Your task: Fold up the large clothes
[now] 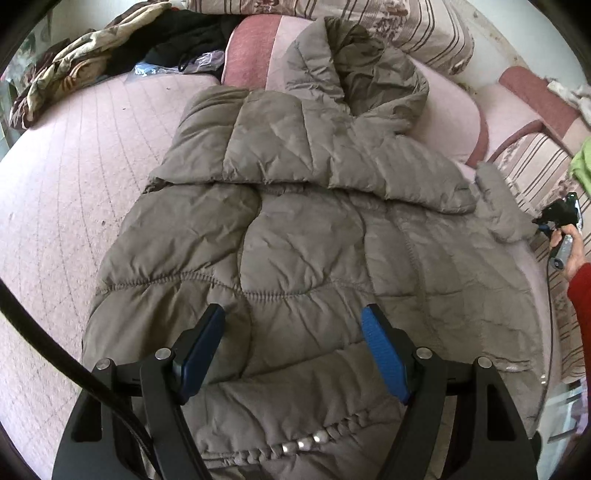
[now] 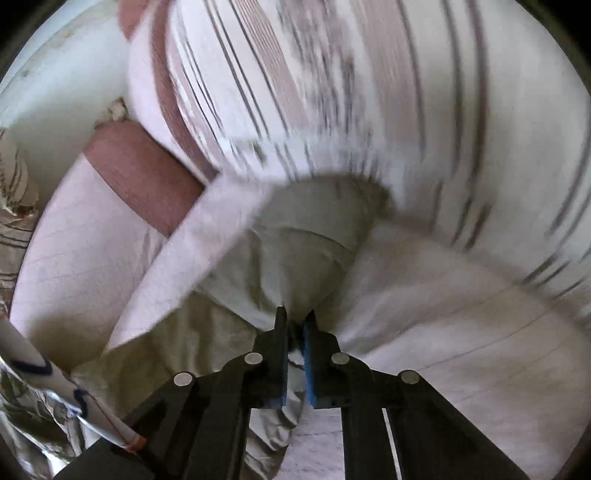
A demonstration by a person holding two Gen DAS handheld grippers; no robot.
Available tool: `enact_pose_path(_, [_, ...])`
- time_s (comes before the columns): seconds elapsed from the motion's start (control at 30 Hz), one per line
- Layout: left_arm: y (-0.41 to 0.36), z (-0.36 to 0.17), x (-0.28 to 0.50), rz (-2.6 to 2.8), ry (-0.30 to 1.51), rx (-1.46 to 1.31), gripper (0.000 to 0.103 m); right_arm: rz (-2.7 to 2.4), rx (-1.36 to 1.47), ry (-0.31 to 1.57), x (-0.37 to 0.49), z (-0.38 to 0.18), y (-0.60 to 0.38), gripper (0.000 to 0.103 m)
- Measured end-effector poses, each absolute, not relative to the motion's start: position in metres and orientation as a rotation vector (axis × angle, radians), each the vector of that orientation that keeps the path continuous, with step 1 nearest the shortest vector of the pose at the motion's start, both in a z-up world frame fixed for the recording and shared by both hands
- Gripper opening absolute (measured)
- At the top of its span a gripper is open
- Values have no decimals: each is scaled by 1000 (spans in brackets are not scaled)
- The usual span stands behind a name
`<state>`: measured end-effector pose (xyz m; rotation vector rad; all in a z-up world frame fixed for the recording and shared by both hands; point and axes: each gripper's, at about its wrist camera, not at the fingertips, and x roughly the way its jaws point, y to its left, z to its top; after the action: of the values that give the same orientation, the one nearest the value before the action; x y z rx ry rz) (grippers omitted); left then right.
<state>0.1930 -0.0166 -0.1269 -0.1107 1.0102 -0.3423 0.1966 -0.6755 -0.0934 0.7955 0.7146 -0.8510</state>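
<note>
The quilted taupe puffer jacket [image 1: 295, 229] lies flat on the pink quilted bedspread [image 1: 74, 177], hood [image 1: 354, 74] toward the striped pillows [image 1: 417, 26] at the far end, snap-fastened hem [image 1: 295, 443] nearest the left wrist camera. One sleeve [image 1: 280, 147] is folded across the chest of the jacket. The other sleeve [image 1: 498, 206] extends off the jacket's side toward the right gripper [image 1: 554, 216].

Left gripper [image 1: 295, 317]: jaws spread wide, positioned over the lower body of the jacket, just above the hem. No fabric sits between the blue pads [image 1: 384, 354].

Right gripper [image 2: 295, 321]: jaws pressed together, pinching a bunch of the jacket's sleeve fabric [image 2: 295, 258] at the fingertips. The right wrist view is motion-blurred. A hand [image 1: 565, 247] in a red cuff [image 1: 581, 295] holds this gripper's handle, beside the jacket's extended sleeve.

Beyond the jacket's folded-sleeve side, a heap of patterned and dark clothing [image 1: 122, 48] lies on the bedspread, well apart from the jacket. A green cloth [image 1: 581, 166] shows past the extended sleeve, at the frame edge.
</note>
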Motion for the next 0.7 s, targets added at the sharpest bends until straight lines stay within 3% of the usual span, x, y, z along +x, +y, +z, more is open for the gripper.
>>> enact_pose_path(0.23, [21,-92,191,-292,924,-163,76,-939,654,602,158,31,-646,5])
enact_pose_path(0.4, [75,-71,197,-133,867,-222,76,-881,550,567,169,91,-581,5])
enact_pose_path(0.7, [154,-47,201,100,771,-286,76,-522,392,615,259,120,-403,5])
